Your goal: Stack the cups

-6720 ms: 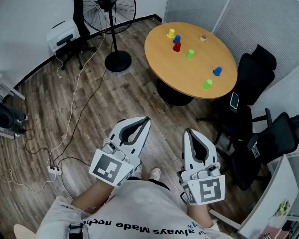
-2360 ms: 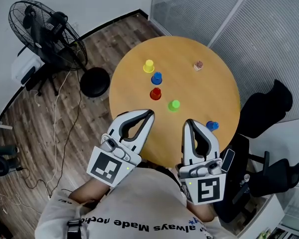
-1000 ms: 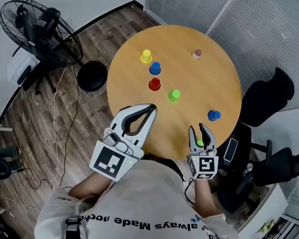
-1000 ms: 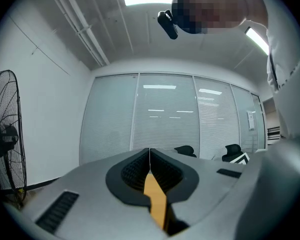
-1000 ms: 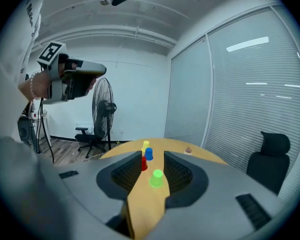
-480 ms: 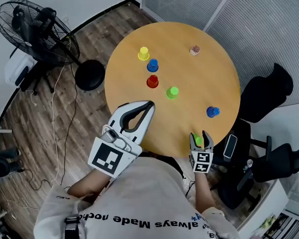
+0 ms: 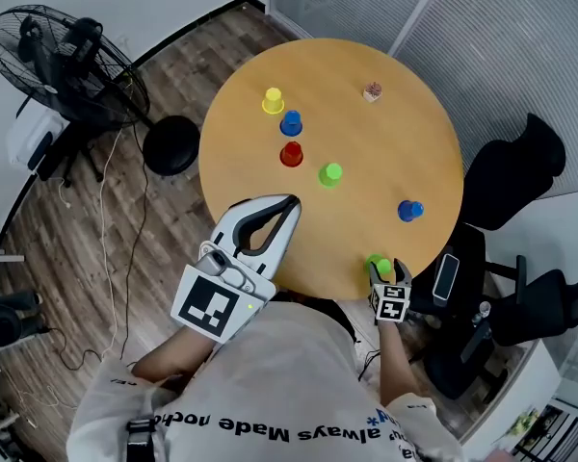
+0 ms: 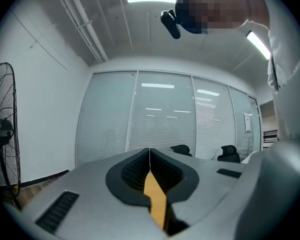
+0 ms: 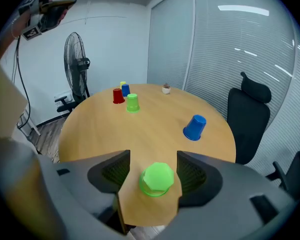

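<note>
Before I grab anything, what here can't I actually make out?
- Small brownish object at the table's far edge: too small in head view to identify.
- Yellow cup: right gripper view, mostly hidden behind a blue cup.
- Left gripper view: no table, only glass wall.

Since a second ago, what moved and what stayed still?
The right tongs came down to the near edge of the table. Their jaws have just been opening, and now they straddle the near green cup without squeezing it. The left tongs stayed raised and shut. The other cups did not move.
</note>
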The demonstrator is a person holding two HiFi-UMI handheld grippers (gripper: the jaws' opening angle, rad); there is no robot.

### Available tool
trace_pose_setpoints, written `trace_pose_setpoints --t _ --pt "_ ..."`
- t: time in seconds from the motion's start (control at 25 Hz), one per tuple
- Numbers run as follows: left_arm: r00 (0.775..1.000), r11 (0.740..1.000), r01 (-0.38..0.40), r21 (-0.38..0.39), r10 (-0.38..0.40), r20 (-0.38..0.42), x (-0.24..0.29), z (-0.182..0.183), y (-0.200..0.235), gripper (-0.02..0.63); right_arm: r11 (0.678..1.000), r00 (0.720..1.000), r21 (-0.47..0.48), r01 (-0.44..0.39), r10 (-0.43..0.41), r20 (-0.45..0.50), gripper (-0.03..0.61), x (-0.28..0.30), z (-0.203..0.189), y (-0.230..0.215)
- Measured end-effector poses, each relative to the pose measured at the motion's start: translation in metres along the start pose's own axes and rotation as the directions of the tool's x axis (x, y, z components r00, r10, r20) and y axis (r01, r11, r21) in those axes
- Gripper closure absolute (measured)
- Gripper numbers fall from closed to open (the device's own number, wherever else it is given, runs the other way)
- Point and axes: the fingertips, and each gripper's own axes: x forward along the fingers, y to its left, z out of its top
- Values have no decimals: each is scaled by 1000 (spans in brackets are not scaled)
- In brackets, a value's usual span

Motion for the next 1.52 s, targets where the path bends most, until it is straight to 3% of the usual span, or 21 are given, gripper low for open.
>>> trace_pose_setpoints --t 0.44,0.56,0.8,1.08,1.52 --pt "1000 1000 1 13 -1 31 -1 2 -4 589 996 996 82 -17 25 -90 290 22 -41 -13" --pt "1000 1000 -2 3 2 -18 -2 -6 -5 589 996 995 85 -27 34 -91 290 26 -45 -13" --pt "1000 1000 -15 -9 15 -23 -5 -5 -4 589 997 997 72 -18 23 -76 330 27 -42 -15" --pt "999 1000 -20 -5 20 -28 -7 -6 -2 589 998 998 30 -48 49 -39 330 27 -15 -3" --pt "1000 1000 -26 0 26 -13 -14 0 0 589 983 988 -108 -149 151 17 330 43 43 58"
